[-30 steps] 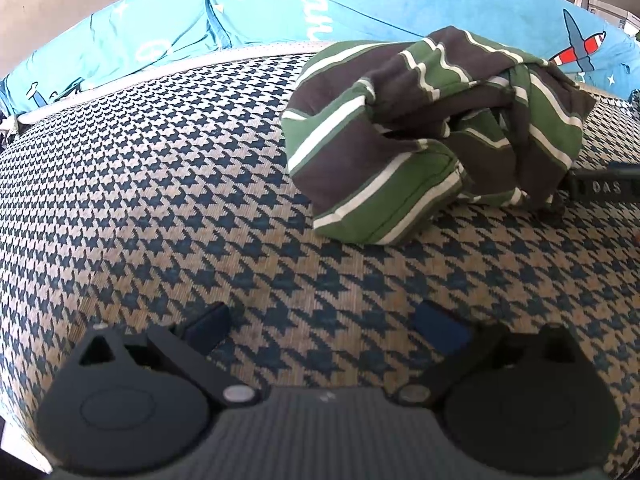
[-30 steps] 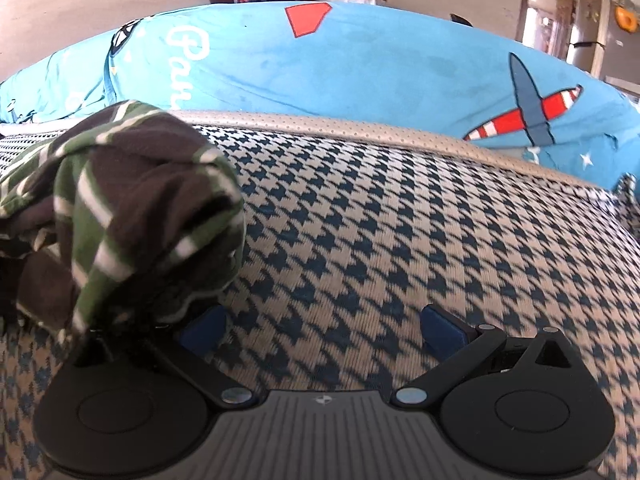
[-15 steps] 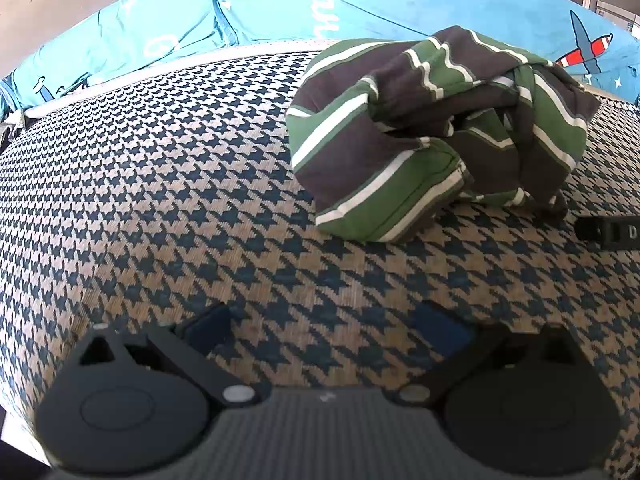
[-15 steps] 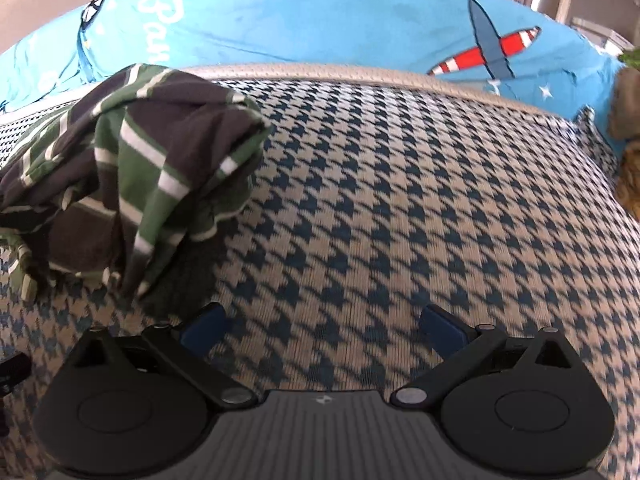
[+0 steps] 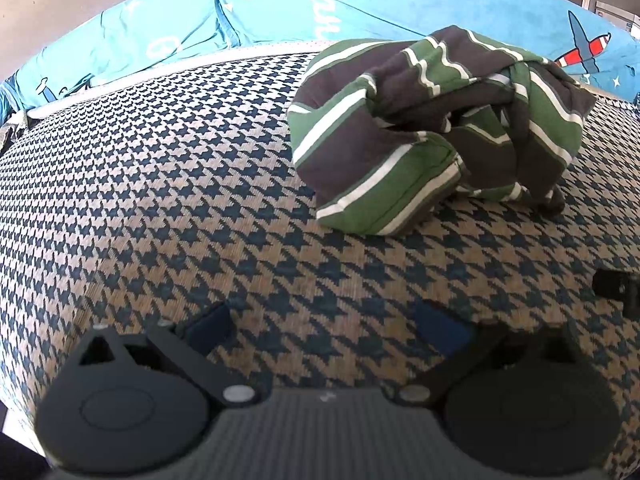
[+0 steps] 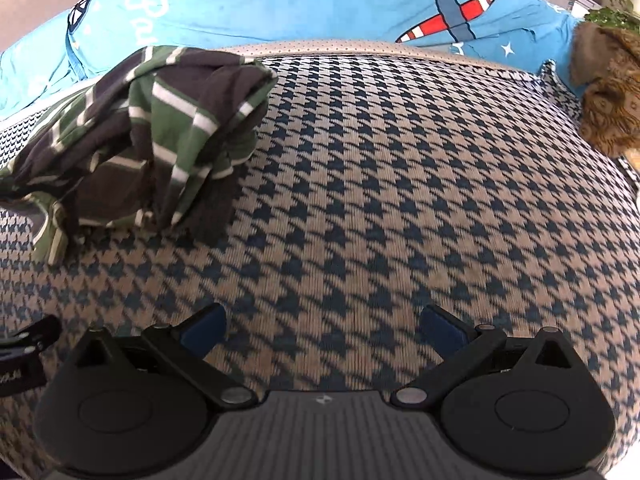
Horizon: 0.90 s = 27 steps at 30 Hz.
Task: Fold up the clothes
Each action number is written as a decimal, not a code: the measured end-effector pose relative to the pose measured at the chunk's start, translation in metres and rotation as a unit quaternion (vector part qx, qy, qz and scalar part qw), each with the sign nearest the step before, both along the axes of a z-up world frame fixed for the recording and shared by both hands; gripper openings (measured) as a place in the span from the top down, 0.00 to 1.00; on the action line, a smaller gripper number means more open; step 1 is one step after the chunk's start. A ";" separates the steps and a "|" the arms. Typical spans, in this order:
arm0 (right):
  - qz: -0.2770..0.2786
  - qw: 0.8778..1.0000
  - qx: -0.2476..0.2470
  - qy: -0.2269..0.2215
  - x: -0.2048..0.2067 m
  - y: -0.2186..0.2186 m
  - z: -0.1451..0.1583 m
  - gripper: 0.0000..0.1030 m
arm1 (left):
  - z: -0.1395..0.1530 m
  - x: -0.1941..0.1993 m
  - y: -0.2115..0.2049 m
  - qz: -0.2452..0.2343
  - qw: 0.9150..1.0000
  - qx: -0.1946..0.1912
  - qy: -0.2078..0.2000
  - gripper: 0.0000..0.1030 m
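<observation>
Item: striped garment (image 5: 436, 128), bunched in a heap on the houndstooth cover (image 5: 160, 168), near the blue bolster (image 5: 280, 8). We had drawn right gripper (image 6: 322, 328) back from it (fingers spread, empty); left gripper (image 5: 324, 326) likewise released. Still unfolded.

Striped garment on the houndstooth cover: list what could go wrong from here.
1. The striped garment lies bunched and twisted, so a pinch may catch several layers and lift a knot rather than one edge.
2. Both grippers are open and apart from it; the left gripper or right gripper could snag the houndstooth cover.
3. Spreading it may push cloth against the blue aeroplane-print bedding.
</observation>
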State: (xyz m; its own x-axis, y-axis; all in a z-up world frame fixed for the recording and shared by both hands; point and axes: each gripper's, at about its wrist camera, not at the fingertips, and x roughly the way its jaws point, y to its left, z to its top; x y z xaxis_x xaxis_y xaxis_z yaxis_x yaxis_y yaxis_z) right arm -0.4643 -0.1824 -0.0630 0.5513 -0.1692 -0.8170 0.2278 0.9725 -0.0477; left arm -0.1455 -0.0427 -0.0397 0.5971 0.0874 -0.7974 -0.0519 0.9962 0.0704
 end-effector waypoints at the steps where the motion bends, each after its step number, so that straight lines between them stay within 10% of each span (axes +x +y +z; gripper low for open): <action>1: 0.000 1.000 0.000 -0.001 -0.002 0.002 0.000 0.00 | -0.001 -0.008 0.001 0.000 1.000 0.000 -0.001 0.00; 27: -0.004 1.000 -0.009 -0.026 -0.029 0.016 -0.004 0.00 | -0.029 -0.293 0.065 -0.018 1.000 -0.006 -0.012 0.00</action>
